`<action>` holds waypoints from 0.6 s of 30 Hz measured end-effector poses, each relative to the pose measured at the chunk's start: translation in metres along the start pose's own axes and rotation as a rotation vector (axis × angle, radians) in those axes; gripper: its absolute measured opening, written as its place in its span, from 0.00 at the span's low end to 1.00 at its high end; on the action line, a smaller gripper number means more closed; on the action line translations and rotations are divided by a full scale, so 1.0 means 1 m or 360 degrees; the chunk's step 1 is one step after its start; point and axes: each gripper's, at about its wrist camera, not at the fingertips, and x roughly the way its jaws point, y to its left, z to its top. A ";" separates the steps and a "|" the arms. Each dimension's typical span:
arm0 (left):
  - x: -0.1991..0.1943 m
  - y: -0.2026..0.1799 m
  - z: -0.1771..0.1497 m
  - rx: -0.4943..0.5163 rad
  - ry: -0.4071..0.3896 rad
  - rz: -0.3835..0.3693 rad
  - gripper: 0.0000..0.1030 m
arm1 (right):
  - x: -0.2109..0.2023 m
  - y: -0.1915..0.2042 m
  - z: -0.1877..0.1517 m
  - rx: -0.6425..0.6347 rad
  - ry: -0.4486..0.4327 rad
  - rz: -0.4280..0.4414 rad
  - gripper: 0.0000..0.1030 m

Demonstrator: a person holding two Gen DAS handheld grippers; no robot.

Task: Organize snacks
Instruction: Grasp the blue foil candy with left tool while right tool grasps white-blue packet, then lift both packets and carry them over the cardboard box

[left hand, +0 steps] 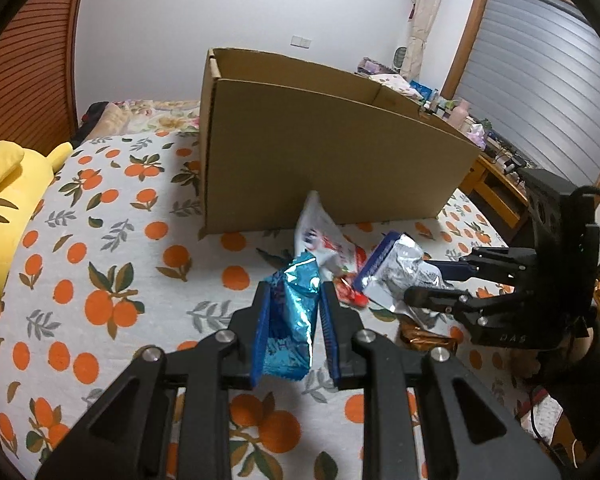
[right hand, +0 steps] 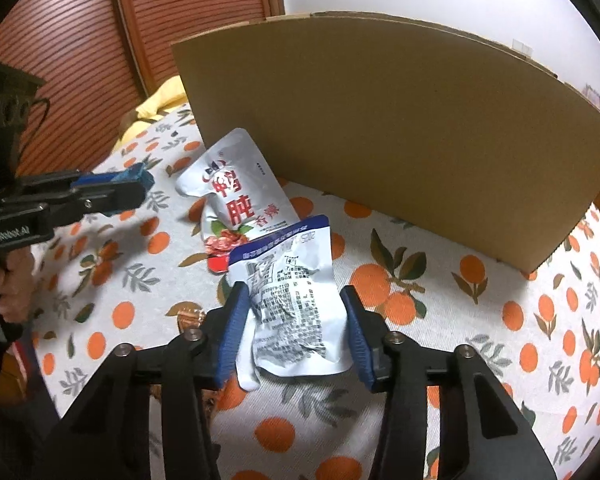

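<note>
The left gripper (left hand: 291, 312) clamps a crinkled blue foil snack packet (left hand: 290, 320), long axis pointing toward the brown cardboard box (left hand: 320, 152). The right gripper (right hand: 294, 328), jaws apart, straddles a silver printed pouch (right hand: 296, 304) on the orange-patterned bedspread (right hand: 480, 340).

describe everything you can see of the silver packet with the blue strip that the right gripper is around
The silver packet is a crinkled foil-look pouch with a blue band along its far edge and dense black print, apparently its back side. It sits between the right gripper fingers, whose blue pads flank both of its sides; whether they are pressing it is unclear. Its far edge overlaps the white and red pouch lying toward the cardboard box, over the orange-print bedspread.
</note>
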 end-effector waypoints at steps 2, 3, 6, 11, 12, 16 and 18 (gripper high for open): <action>0.000 -0.002 -0.001 0.0001 -0.0001 -0.0006 0.21 | -0.005 0.000 0.000 0.0004 -0.0010 0.0003 0.34; 0.000 -0.002 -0.001 0.0001 0.0000 -0.0006 0.21 | -0.007 0.001 0.000 0.0001 -0.0017 0.0003 0.33; -0.001 -0.004 -0.002 -0.0003 -0.0005 -0.0012 0.21 | -0.016 0.002 0.001 0.0004 -0.0058 0.0012 0.23; -0.003 -0.006 -0.002 0.0003 -0.0014 -0.0013 0.21 | -0.025 0.006 0.002 -0.0002 -0.0095 0.0020 0.15; -0.003 -0.006 -0.001 0.0006 -0.0017 -0.0012 0.21 | -0.026 0.007 0.002 -0.0010 -0.0096 0.0013 0.15; -0.006 -0.010 0.000 0.0014 -0.0027 -0.0014 0.21 | -0.031 0.007 -0.002 -0.0008 -0.0118 0.0010 0.15; -0.007 -0.012 0.001 0.0018 -0.0033 -0.0018 0.21 | -0.036 0.006 -0.004 0.0000 -0.0132 0.0015 0.15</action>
